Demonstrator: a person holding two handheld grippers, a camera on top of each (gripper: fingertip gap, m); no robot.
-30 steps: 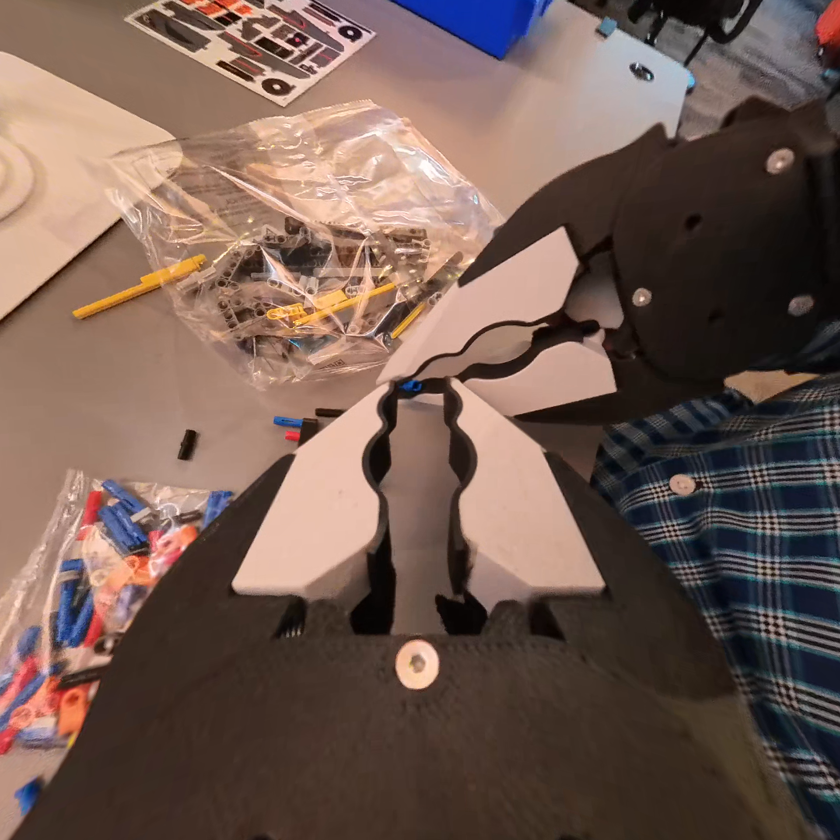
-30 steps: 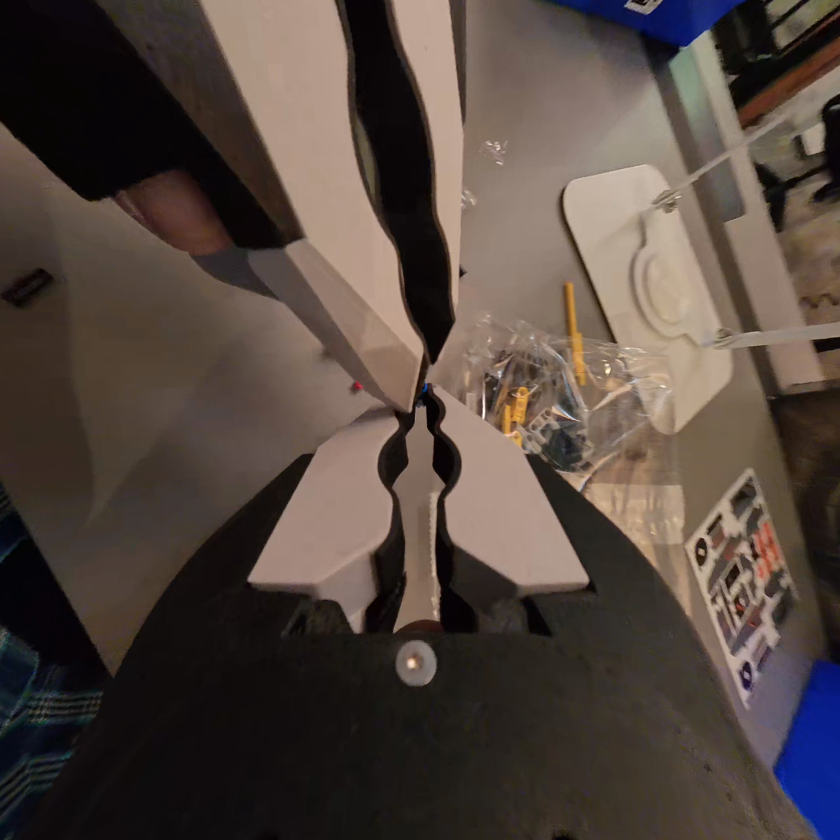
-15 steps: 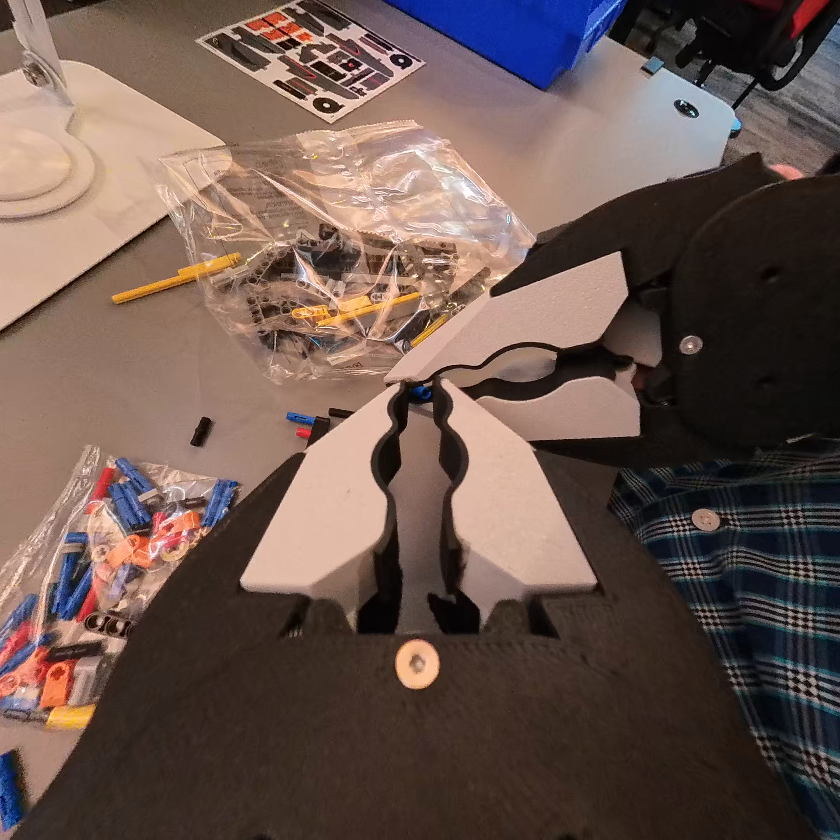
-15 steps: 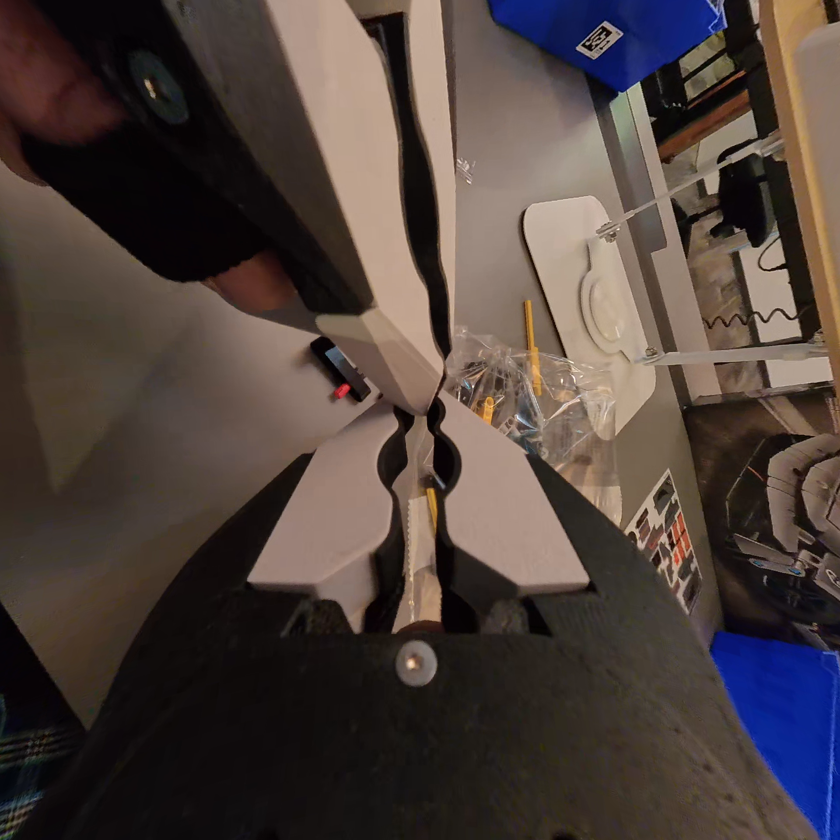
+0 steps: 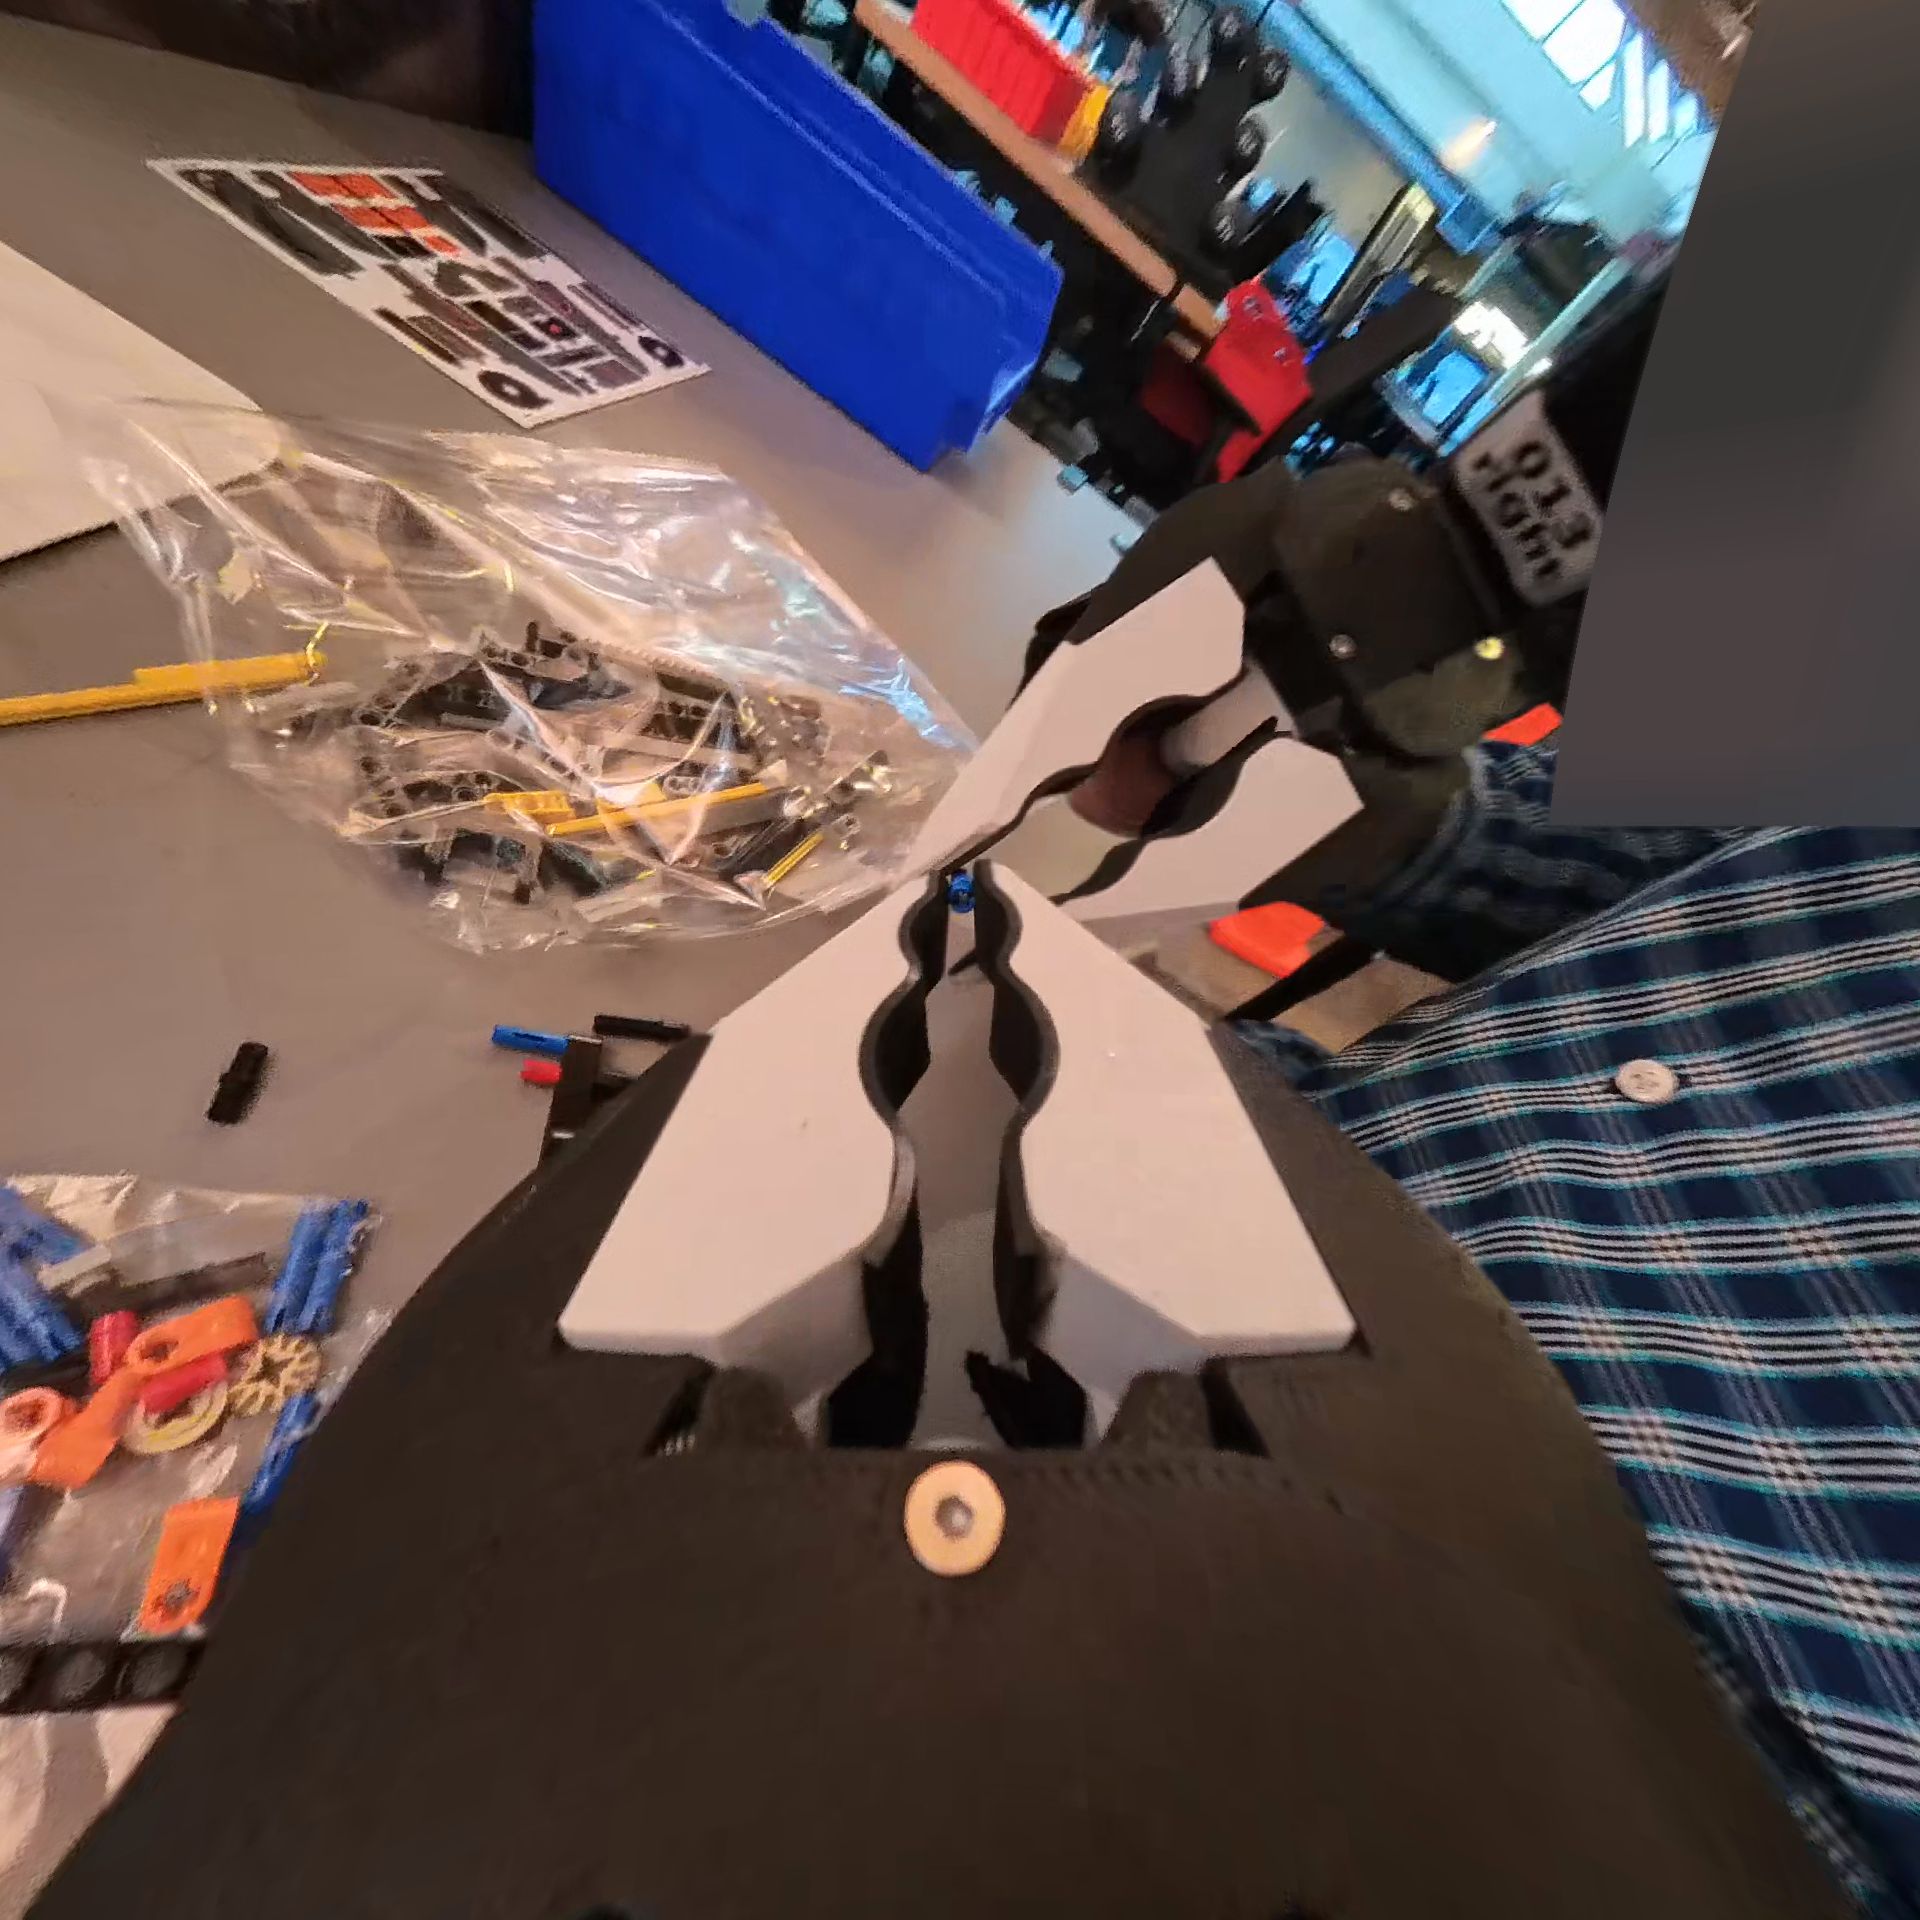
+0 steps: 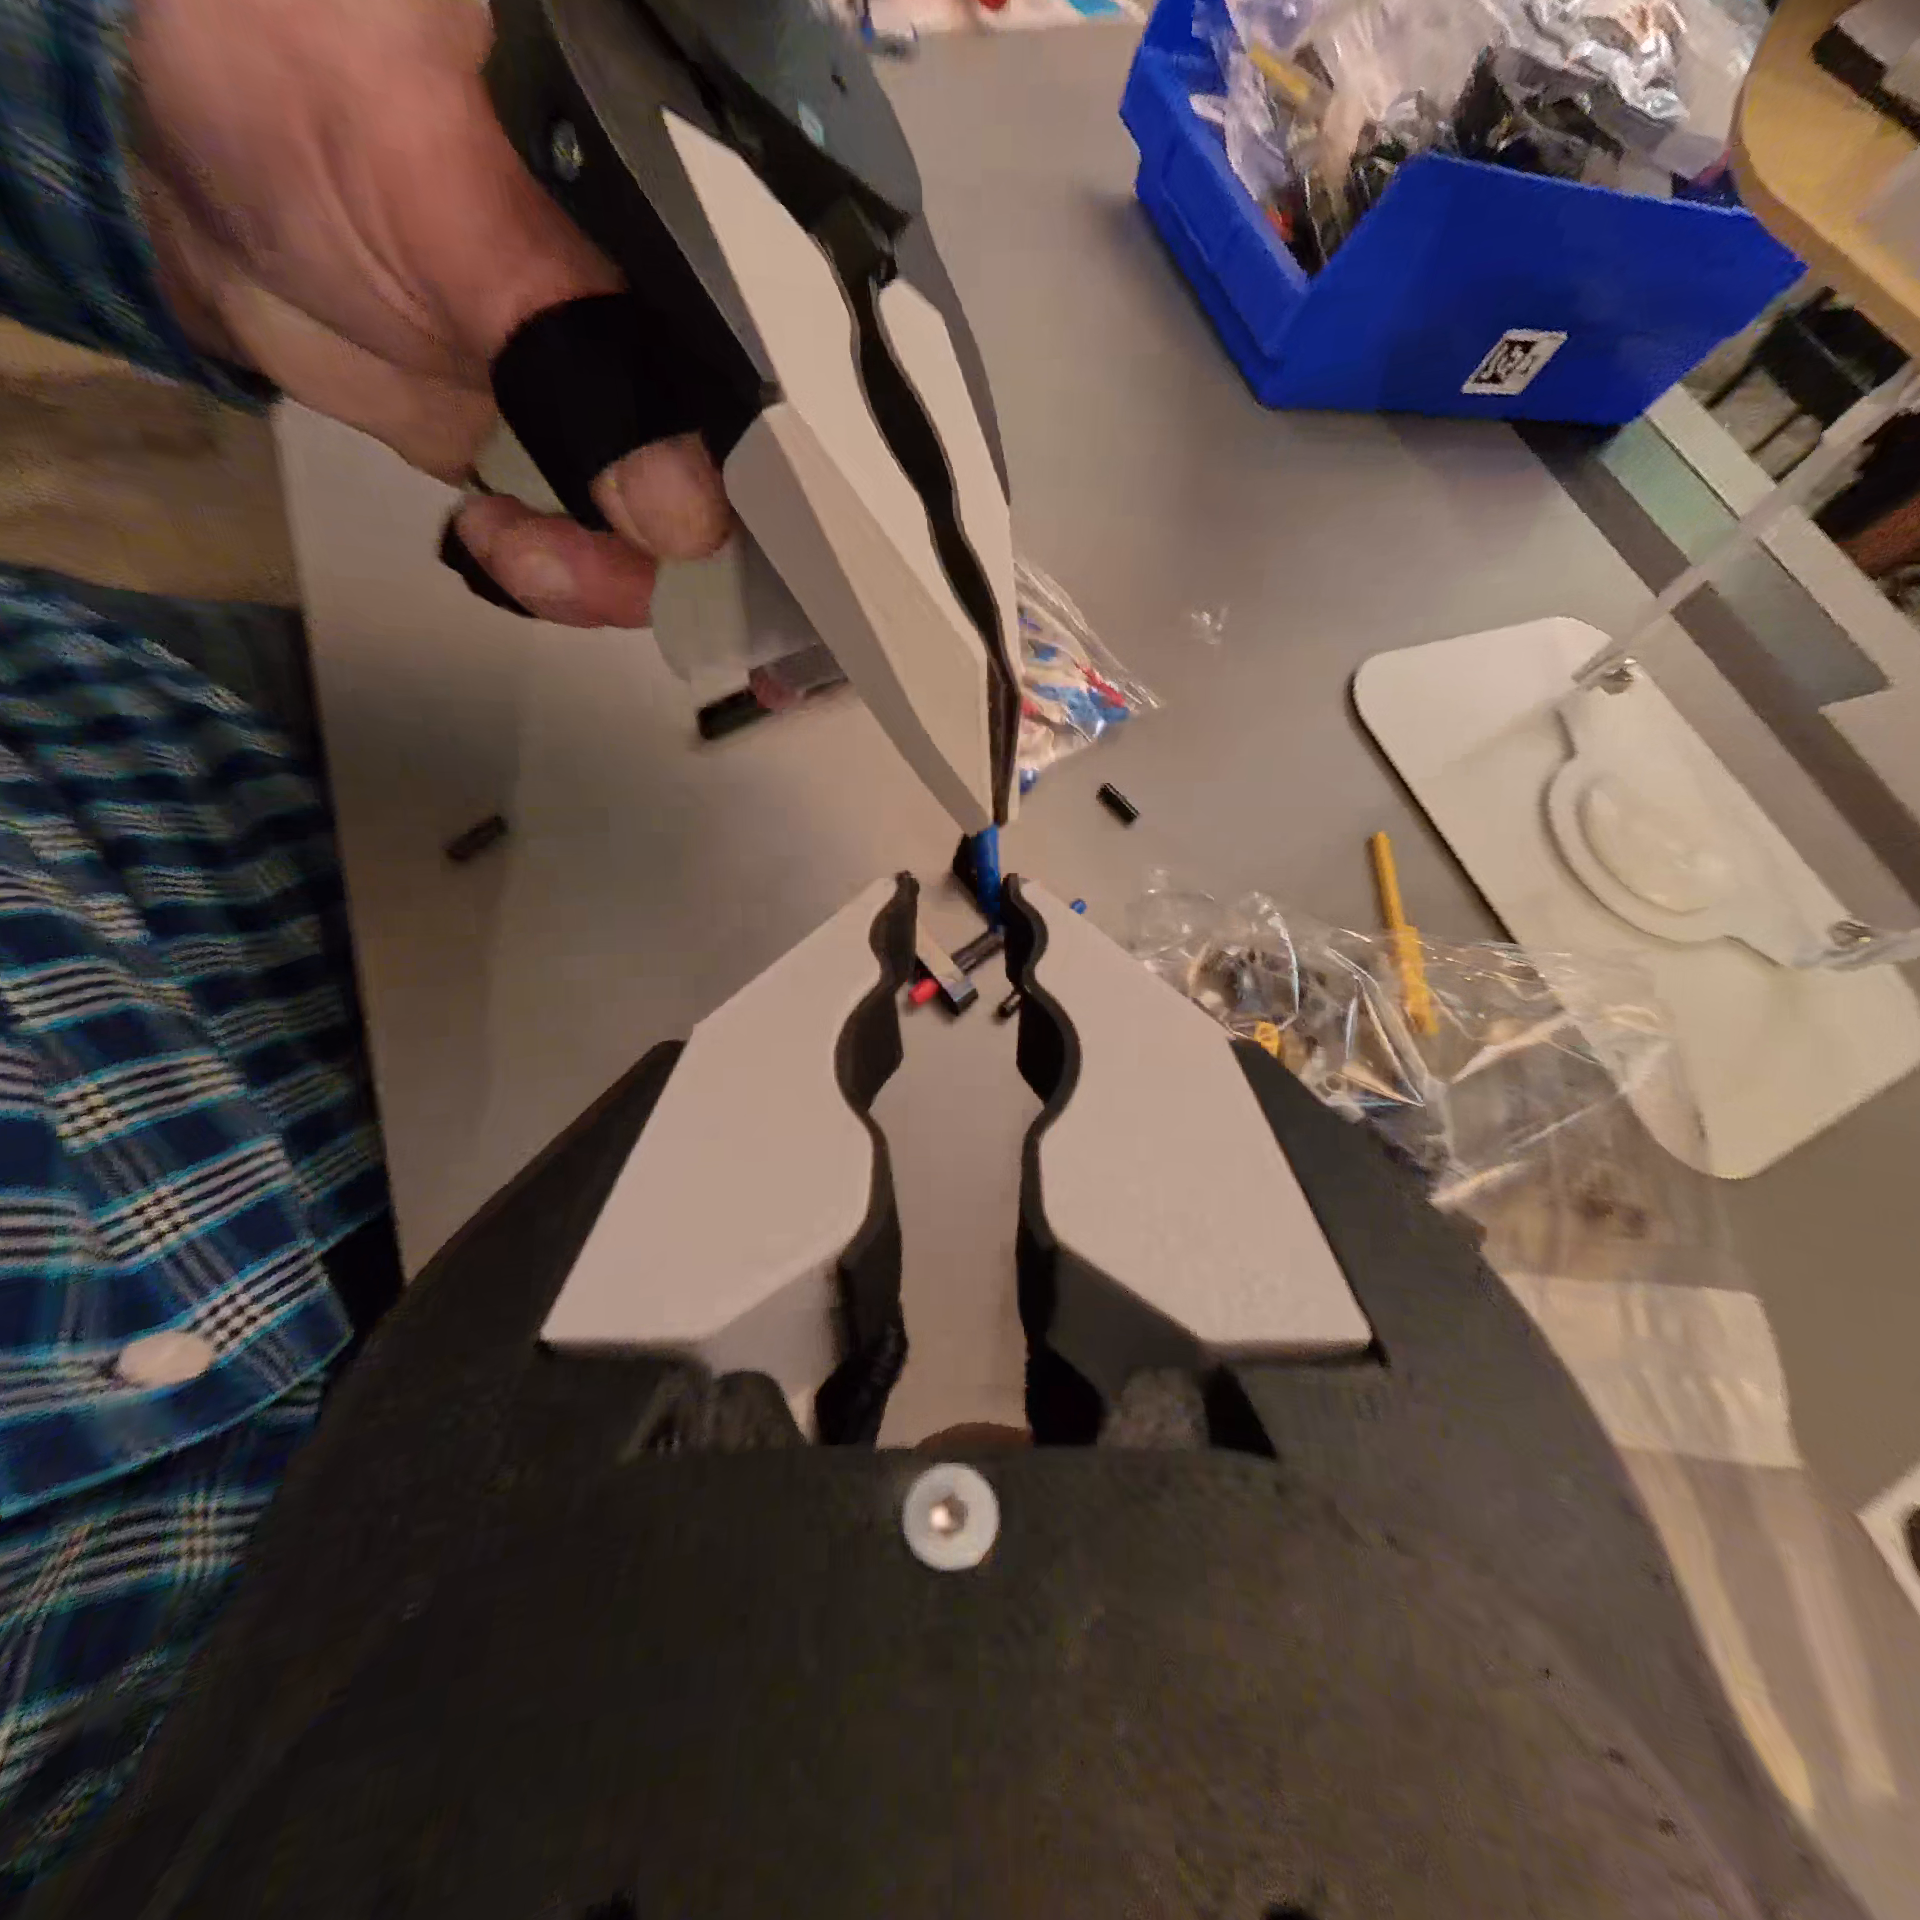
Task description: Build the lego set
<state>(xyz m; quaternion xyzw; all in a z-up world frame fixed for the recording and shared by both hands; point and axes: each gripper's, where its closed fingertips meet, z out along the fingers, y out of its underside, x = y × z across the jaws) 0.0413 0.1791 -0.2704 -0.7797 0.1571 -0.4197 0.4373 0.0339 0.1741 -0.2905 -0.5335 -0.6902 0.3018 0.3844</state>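
My left gripper (image 5: 961, 883) is shut on a small blue pin (image 5: 958, 891), pinched at its very fingertips above the grey table (image 5: 208, 935). In the right wrist view the left gripper (image 6: 995, 816) comes down from the upper left, with the blue pin (image 6: 985, 850) sticking out below its tips. My right gripper (image 6: 958, 885) is open and empty, its tips on either side of the pin's lower end. In the left wrist view the right gripper (image 5: 977, 857) meets the left one tip to tip.
A clear bag of black, grey and yellow parts (image 5: 582, 727) lies left of the grippers, with a yellow axle (image 5: 145, 691) beside it. A bag of small coloured parts (image 5: 156, 1351), a black beam with pins (image 5: 582, 1060), a sticker sheet (image 5: 436, 281) and a blue bin (image 6: 1455, 291) are around. From either gripper's tips it is about 20 cm to the yellow axle (image 5: 145, 691). Look for it in the right wrist view (image 6: 1395, 927) too.
My right gripper has opened; it was shut tip to tip against the left. The left gripper still holds the blue pin. Both views have swung upward.
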